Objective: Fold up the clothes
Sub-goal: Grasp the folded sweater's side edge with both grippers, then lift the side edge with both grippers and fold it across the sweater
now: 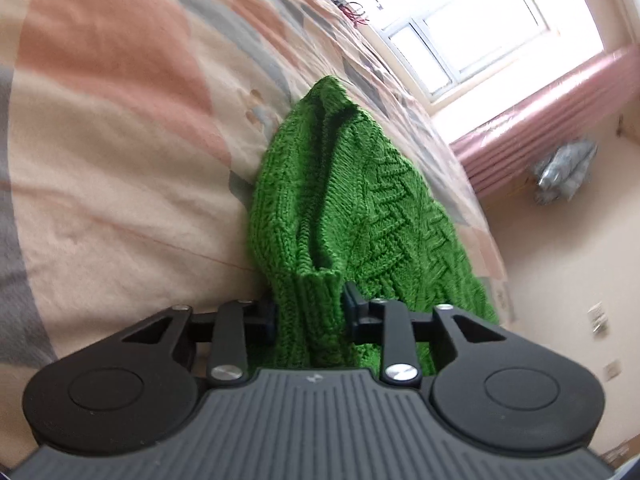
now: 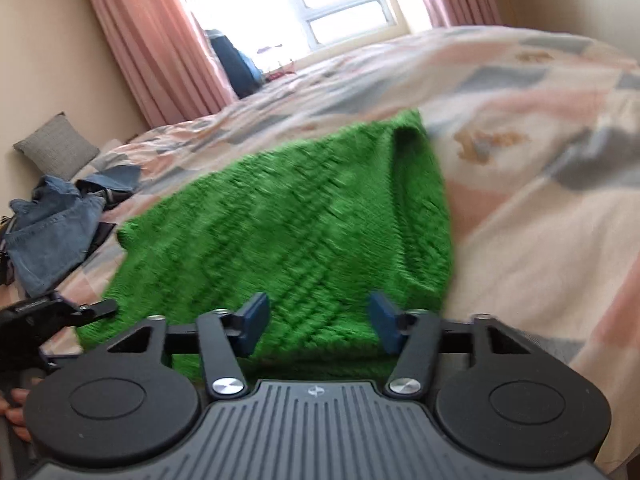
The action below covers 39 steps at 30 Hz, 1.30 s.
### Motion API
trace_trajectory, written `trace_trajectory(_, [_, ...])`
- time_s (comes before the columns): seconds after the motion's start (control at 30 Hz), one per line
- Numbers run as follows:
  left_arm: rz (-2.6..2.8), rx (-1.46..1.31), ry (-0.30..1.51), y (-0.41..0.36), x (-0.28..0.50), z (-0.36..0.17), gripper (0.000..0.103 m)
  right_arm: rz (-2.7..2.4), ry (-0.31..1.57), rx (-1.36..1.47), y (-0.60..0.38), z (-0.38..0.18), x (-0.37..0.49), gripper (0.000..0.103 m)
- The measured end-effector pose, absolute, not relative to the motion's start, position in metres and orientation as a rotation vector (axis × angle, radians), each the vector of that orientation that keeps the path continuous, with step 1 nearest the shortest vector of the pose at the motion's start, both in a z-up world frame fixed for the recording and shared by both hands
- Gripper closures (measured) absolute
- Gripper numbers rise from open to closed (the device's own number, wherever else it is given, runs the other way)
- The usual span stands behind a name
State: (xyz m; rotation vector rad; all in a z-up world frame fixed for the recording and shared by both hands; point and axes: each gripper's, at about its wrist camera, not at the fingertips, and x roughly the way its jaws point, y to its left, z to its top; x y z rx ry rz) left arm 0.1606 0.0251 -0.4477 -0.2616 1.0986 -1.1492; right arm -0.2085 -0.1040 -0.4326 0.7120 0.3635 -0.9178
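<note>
Across the bed (image 2: pixel 520 184): patchwork cover in pink, cream and grey, filling most of both views. At the far end, bright window (image 2: pixel 320 4) framed by pink curtains (image 2: pixel 160 48). Spread on the cover, green knitted sweater (image 2: pixel 288 220), the task's garment, lying mostly flat in the right wrist view, one long edge doubled over into a raised fold on the right side. Left of the sweater, crumpled blue jeans (image 2: pixel 52 220) on the same cover; beyond those, grey cushion (image 2: pixel 56 148) leaning at the wall.

Nearest the lenses, left gripper (image 1: pixel 310 312): jaws clenched on the sweater's ribbed hem, knit bunched between the dark pads and drawn up off the cover into a ridge. Right gripper (image 2: pixel 318 320): jaws released, blue pads standing apart over the near edge of the sweater, knit visible between but pads not pressing; picture blurred there. Lower left of the right wrist view, part of the left gripper's black body, fingertips of a hand (image 2: pixel 16 412) at the frame edge.
</note>
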Motion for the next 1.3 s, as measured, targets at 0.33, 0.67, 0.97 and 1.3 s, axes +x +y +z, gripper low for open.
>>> trace_trajectory(0.33, [-1.378,0.440,0.197,-0.014,0.021,-0.348,0.087,-0.859,0.265,0.853,-0.115,-0.445,-0.231,0.062])
trace_trajectory(0.67, [-1.714,0.914,-0.205,-0.059,-0.112,-0.408,0.087,-0.750,-0.042,1.150,-0.151,-0.442,-0.304,0.058])
trace_trajectory(0.97, [-1.754,0.882,-0.097,-0.072,-0.108,-0.419,0.087,-0.671,-0.064,1.197,-0.214,-0.437,-0.312,0.049])
trace_trajectory(1.3, [-1.759,0.838,-0.040,-0.070,-0.099,-0.412,0.085,-0.545,0.024,1.115,-0.315,-0.419,-0.244,0.010])
